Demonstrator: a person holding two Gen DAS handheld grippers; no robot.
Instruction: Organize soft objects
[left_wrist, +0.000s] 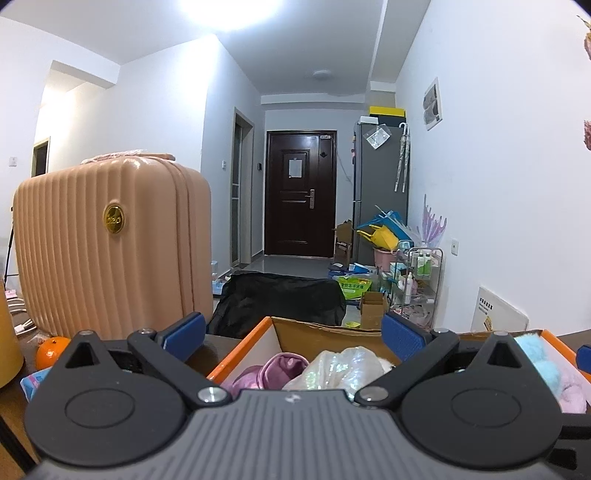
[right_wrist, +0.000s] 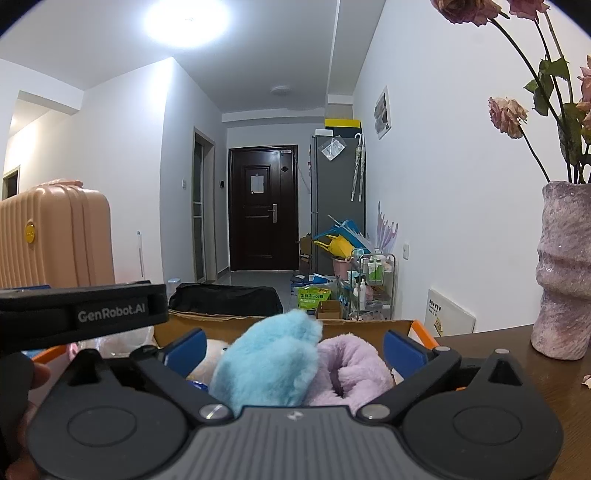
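An orange-edged cardboard box (left_wrist: 243, 350) sits on the dark table and holds soft things. In the left wrist view I see a shiny purple pouch (left_wrist: 284, 365) and an iridescent white bag (left_wrist: 343, 365) in it. My left gripper (left_wrist: 291, 332) is open and empty above the box's left part. In the right wrist view a fluffy light-blue toy (right_wrist: 269, 358) and a lilac plush (right_wrist: 351, 365) lie in the box (right_wrist: 421, 328). My right gripper (right_wrist: 291, 345) is open, its fingers either side of them, gripping neither. The blue toy also shows in the left wrist view (left_wrist: 543, 358).
A peach suitcase (left_wrist: 110, 243) stands at the left on the table, an orange (left_wrist: 51, 350) before it. A lilac vase with dried roses (right_wrist: 561, 269) stands at the right on the table. The left gripper's body (right_wrist: 81, 314) crosses the right view. A black bag (left_wrist: 280, 302) lies beyond the box.
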